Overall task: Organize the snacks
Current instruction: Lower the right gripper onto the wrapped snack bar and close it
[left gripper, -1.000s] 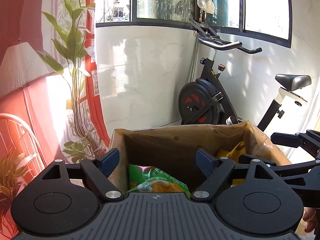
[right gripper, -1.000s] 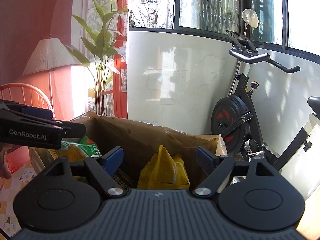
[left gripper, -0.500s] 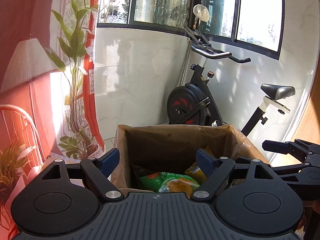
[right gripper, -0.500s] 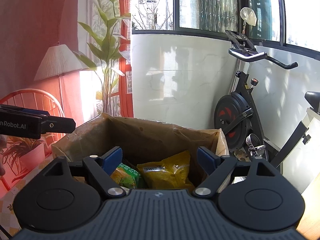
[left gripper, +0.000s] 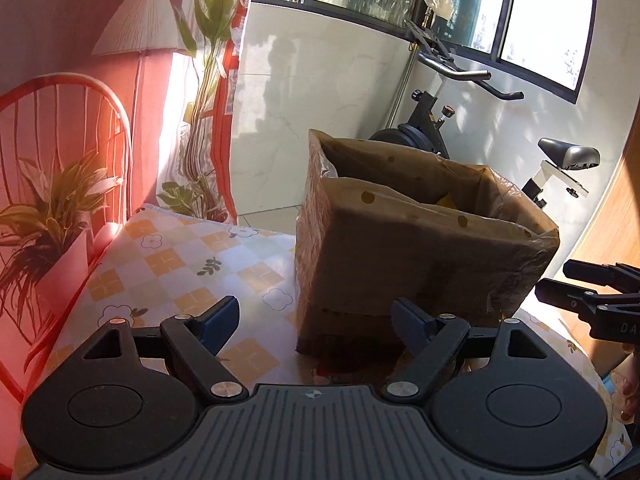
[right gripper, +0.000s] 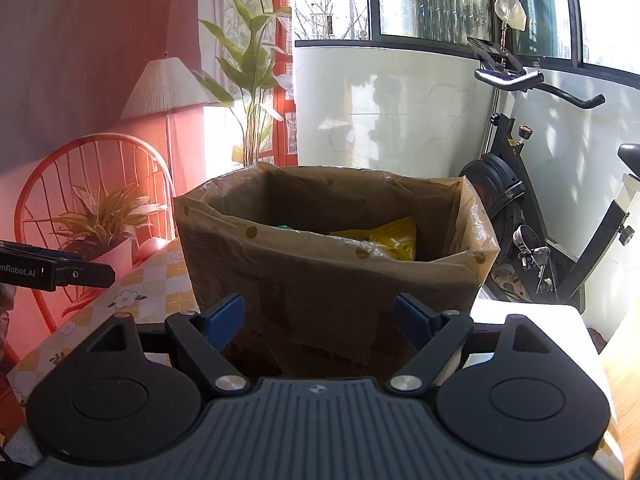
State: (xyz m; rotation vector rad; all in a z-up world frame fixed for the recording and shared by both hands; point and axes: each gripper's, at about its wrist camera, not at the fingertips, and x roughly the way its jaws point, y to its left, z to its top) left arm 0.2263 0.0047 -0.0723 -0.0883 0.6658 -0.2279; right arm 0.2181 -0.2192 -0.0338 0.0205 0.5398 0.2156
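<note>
Brown cardboard box (right gripper: 332, 280), lined with a crinkled clear plastic film over its rim, stands open-topped on the table (left gripper: 168, 264). Table is covered with a checked orange-and-white cloth printed with small flowers. Behind the table: a black exercise bike (right gripper: 516, 184) against the white tiled wall, a red wire-back chair (left gripper: 60, 136) at the table's far left edge, a floor lamp with a pleated shade (right gripper: 168, 88), and a tall leafy plant (right gripper: 252, 64) by the window.

Inside the box, seen from the right wrist: a yellow snack bag (right gripper: 384, 242) lying towards the right-hand side, and just a sliver of a green snack packet (right gripper: 286, 227) to its left, mostly hidden by the near wall. From the left wrist only a yellow corner shows over the rim.

Left hand-held gripper (left gripper: 316, 324): blue-tipped jaws apart, nothing between them, set in front of the box's near lower corner, not touching. Right hand-held gripper (right gripper: 320, 318): jaws likewise apart and empty, facing the box's near wall.
</note>
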